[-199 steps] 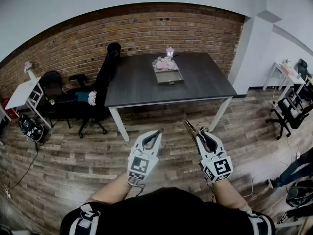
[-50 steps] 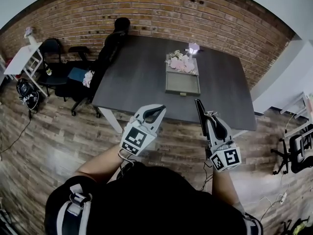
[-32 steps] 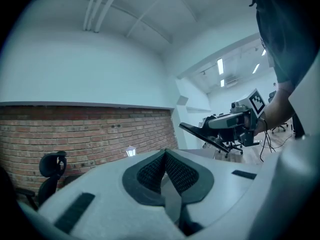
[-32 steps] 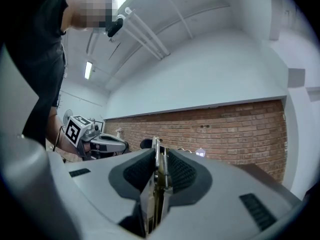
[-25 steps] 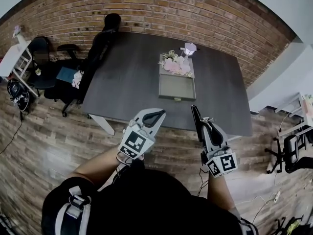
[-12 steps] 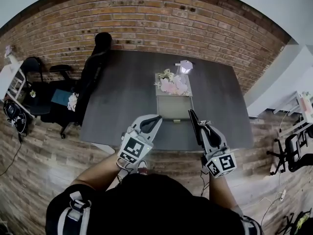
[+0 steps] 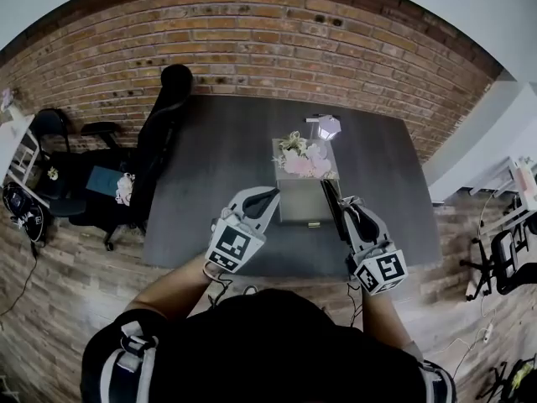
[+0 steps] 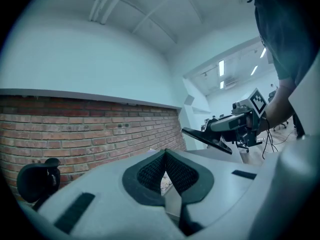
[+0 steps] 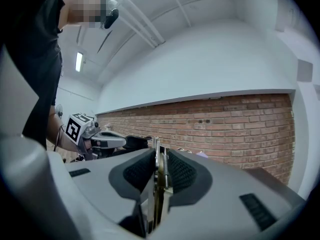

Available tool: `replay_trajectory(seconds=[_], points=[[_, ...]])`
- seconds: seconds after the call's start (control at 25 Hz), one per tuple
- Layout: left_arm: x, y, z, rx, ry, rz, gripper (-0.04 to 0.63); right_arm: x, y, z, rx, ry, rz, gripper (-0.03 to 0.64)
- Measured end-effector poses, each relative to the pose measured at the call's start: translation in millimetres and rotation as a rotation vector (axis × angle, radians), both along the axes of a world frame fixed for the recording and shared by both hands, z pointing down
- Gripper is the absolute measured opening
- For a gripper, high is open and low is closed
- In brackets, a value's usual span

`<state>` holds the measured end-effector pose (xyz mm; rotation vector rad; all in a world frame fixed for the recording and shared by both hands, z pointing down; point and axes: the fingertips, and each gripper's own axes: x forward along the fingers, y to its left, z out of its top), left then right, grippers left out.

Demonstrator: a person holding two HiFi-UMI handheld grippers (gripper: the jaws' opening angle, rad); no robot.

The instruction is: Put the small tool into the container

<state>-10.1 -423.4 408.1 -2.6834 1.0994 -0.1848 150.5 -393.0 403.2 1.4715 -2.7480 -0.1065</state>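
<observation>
A grey open container (image 7: 306, 219) lies at the middle of the dark table (image 7: 218, 166), with pink flowers (image 7: 304, 161) at its far end. My right gripper (image 7: 328, 188) hangs over the container's right side, shut on the small tool (image 9: 157, 166), a thin metal piece with a spring that stands on edge between the pads. My left gripper (image 7: 270, 194) is shut with nothing in it, held level just left of the container. Each gripper shows in the other's view, the right gripper (image 8: 207, 135) and the left gripper (image 9: 109, 142). The container's inside is mostly hidden by the grippers.
A white faceted object (image 7: 325, 127) stands on the table behind the flowers. A black office chair (image 7: 164, 112) is pushed against the table's left side, another chair (image 7: 52, 126) farther left. A brick wall (image 7: 252, 40) runs behind, with a white pillar (image 7: 478, 141) at the right.
The person has walked up to the table. Both grippers have moved forward from over the floor to over the table's near half, either side of the container. The jaws look the same.
</observation>
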Motion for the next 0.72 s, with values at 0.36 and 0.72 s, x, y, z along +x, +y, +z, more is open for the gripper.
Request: replay_trajectory(seconds=[0.36,0.72], points=[[10.8,-35.7,21.9,-0.047,-0.004,0.048,0.009,-1.0,-32.2,12.4,-0.043,-0.023,0.007,0.08],[36.2,-60.5,26.3,-0.066,0.0,0.001,0.009,19.0,-62.6,24.0,-0.081,0.006,-0.062,0.08]])
